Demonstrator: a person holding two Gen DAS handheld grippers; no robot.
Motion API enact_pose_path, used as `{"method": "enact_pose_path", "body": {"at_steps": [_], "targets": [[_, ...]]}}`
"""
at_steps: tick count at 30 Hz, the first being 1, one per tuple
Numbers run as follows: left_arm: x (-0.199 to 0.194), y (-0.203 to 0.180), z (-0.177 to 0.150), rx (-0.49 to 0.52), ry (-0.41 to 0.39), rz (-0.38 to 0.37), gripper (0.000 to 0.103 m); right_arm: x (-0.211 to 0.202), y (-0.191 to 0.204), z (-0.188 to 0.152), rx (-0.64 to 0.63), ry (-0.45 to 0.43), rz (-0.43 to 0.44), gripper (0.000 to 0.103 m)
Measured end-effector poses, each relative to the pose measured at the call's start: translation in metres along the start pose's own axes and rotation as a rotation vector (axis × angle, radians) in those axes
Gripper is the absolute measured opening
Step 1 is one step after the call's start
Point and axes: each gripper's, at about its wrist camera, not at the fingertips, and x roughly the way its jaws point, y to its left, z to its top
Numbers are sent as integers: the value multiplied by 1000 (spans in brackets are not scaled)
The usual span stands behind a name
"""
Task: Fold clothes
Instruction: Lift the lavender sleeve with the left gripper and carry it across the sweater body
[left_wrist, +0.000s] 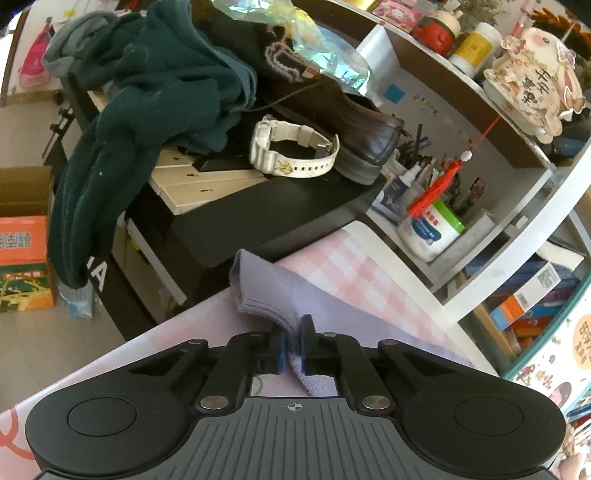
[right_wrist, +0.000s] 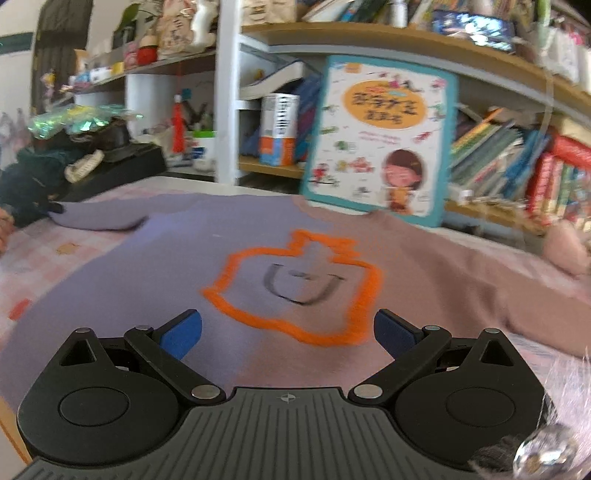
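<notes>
The left tongs (left_wrist: 292, 347) are clamped on a fold of the sweater (left_wrist: 273, 295), and the purple cloth is pinched between the 2 blue pads. The cuff end of this part lies ahead of the tongs, near the edge of the surface (left_wrist: 351, 273), which has a pink checked cover.

The right tongs (right_wrist: 287, 334) are wide apart and hold nothing. They hang just over the sweater (right_wrist: 147, 280), which lies spread flat on the surface (right_wrist: 33, 254). An orange outline (right_wrist: 295, 288) with a dark U-shaped mark inside it sits on the chest, between the 2 blue pads (right_wrist: 183, 332) and a little ahead of them. 1 sleeve (right_wrist: 96, 219) stretches out to the left.

Beyond the sweater, a book (right_wrist: 380, 136) with a girl on its cover stands tilted against the shelf (right_wrist: 369, 37). In the left view, a black box (left_wrist: 258, 218) stands beside the surface. It carries a green garment (left_wrist: 147, 99), a white watch (left_wrist: 291, 147) and a brown shoe (left_wrist: 351, 122).
</notes>
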Motion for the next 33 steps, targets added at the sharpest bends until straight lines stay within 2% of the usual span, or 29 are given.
{"method": "enact_pose_path", "body": {"at_steps": [4,8,11,17,24,29,33], "targets": [[-4,-9,-1,49,-15,1,3,-11,-17,-10,-19,12,-104,100],[-18,-32,1,125,-40,-42,3,-19,-35,-16,27,22,-126,100],[-33,-59,4,201,-64,-97,3,-22,-46,-18,73,23,-113,100],[-58,-137,4,349,-68,-285,3,-16,-49,-18,89,62,-81,100],[-54,-229,-13,433,-10,-477,3,-17,-44,-18,63,59,-76,100],[-43,-287,-46,477,49,-580,3,-20,-40,-18,38,42,-69,100],[-25,-330,-82,507,131,-647,3,-21,-41,-17,39,34,-52,100]]}}
